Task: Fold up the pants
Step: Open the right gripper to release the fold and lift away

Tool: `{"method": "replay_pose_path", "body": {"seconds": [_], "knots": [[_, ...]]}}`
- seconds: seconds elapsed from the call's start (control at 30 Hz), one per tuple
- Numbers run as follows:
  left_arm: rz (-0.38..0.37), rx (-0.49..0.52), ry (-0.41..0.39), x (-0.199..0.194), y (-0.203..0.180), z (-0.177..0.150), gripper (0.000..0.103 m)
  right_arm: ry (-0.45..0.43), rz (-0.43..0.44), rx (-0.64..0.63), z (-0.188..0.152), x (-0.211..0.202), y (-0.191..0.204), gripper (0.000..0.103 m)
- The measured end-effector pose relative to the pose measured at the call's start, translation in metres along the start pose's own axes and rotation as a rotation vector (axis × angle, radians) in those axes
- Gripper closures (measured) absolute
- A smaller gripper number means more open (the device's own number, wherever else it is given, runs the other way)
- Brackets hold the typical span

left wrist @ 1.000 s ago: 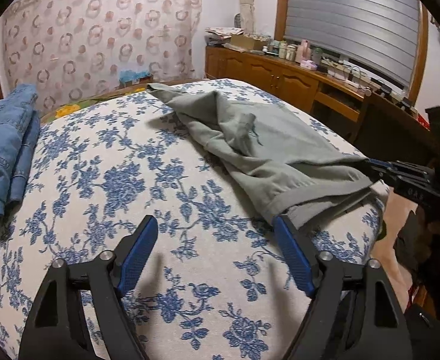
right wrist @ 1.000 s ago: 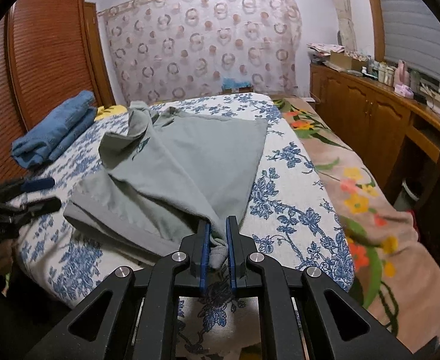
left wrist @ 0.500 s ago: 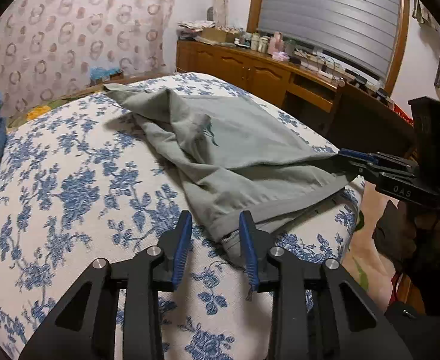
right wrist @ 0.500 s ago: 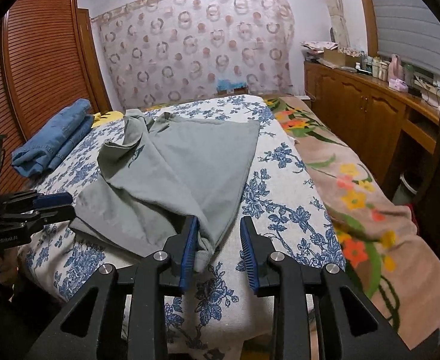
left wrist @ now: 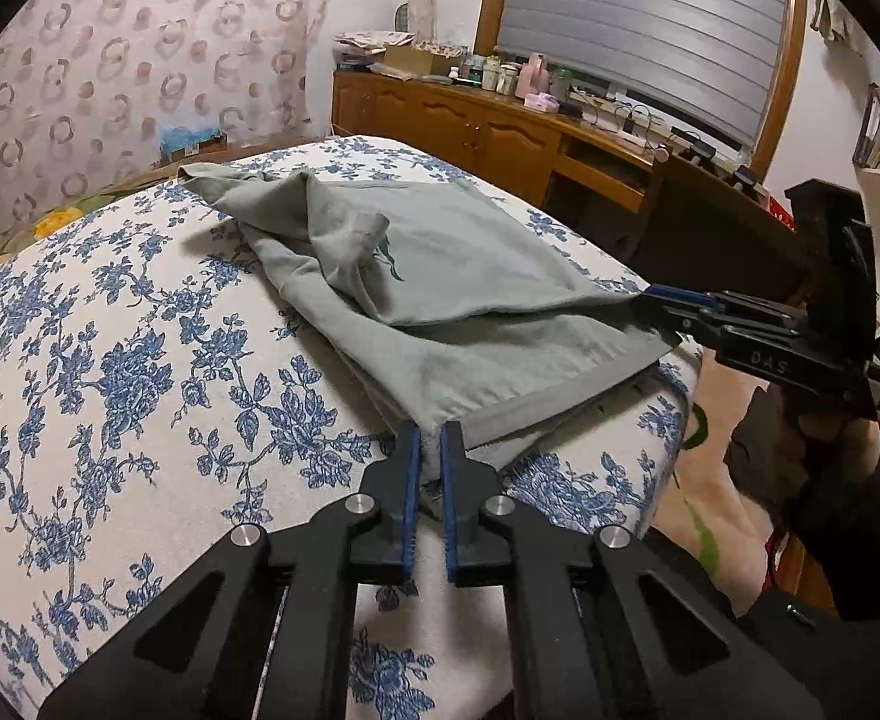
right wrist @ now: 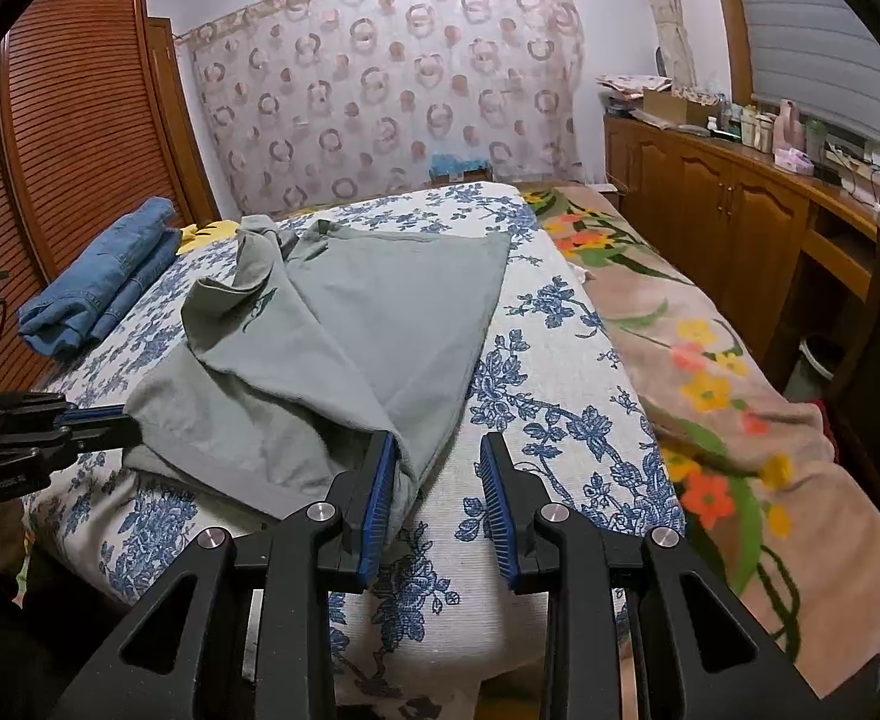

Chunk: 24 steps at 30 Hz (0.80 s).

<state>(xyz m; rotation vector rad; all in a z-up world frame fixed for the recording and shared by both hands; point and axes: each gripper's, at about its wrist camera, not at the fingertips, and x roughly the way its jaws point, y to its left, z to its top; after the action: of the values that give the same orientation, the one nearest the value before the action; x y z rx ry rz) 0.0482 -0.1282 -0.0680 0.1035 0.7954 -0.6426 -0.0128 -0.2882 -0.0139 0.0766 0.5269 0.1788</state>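
left claw (left wrist: 431, 441) pinching pants (left wrist: 440, 276) hem | right claw (right wrist: 437, 468) spread | jeans (right wrist: 104, 282) whole only rightward

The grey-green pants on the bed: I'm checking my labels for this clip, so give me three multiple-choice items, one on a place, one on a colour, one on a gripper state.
1. Where do the folded jeans lie?
A. on the bed's left side near the wardrobe
B. on the cabinet
C. on top of the pants

2. What colour is the flower print on the bedsheet under the grey-green pants?
A. red
B. blue
C. black

3. How are the grippers?
A. both open
B. left gripper shut on a hem corner, right gripper open
C. both shut

Answers: 1 A, the right wrist view shows them beside the slatted doors. 2 B, blue blossoms on white. 3 B, left pads pinch cloth; right pads stand apart.
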Motion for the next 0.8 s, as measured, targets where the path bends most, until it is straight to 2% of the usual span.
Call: {"method": "replay_pose_path", "body": {"seconds": [0.17, 0.27, 0.33, 0.43, 0.5, 0.57, 0.63, 0.67, 0.7, 0.8], "knots": [[0.026, -0.009, -0.013, -0.007, 0.003, 0.0, 0.095, -0.014, 0.001, -0.01, 0.004, -0.003, 0.004, 0.073], [0.047, -0.022, -0.028, -0.01, 0.009, 0.002, 0.091, -0.033, 0.01, -0.02, 0.009, -0.006, 0.007, 0.073], [0.087, -0.038, -0.037, -0.013, 0.016, 0.004, 0.082, -0.043, 0.014, -0.031, 0.012, -0.007, 0.011, 0.072], [0.115, -0.067, -0.044, -0.016, 0.027, 0.006, 0.072, -0.055, 0.026, -0.048, 0.016, -0.006, 0.017, 0.065], [0.137, -0.078, -0.06, -0.02, 0.033, 0.007, 0.059, -0.059, 0.039, -0.06, 0.018, -0.004, 0.022, 0.065], [0.153, -0.085, -0.08, -0.023, 0.039, 0.007, 0.054, -0.063, 0.047, -0.076, 0.02, -0.001, 0.028, 0.063], [0.173, -0.09, -0.088, -0.025, 0.043, 0.007, 0.041, -0.068, 0.058, -0.091, 0.023, 0.002, 0.033, 0.061], [0.178, -0.093, -0.093, -0.026, 0.045, 0.007, 0.028, -0.068, 0.063, -0.099, 0.025, 0.004, 0.036, 0.06], [0.178, -0.098, -0.105, -0.027, 0.048, 0.007, 0.024, -0.066, 0.066, -0.105, 0.026, 0.007, 0.038, 0.06], [0.182, -0.107, -0.11, -0.028, 0.053, 0.007, 0.024, -0.058, 0.083, -0.12, 0.033, 0.015, 0.044, 0.059]]}}
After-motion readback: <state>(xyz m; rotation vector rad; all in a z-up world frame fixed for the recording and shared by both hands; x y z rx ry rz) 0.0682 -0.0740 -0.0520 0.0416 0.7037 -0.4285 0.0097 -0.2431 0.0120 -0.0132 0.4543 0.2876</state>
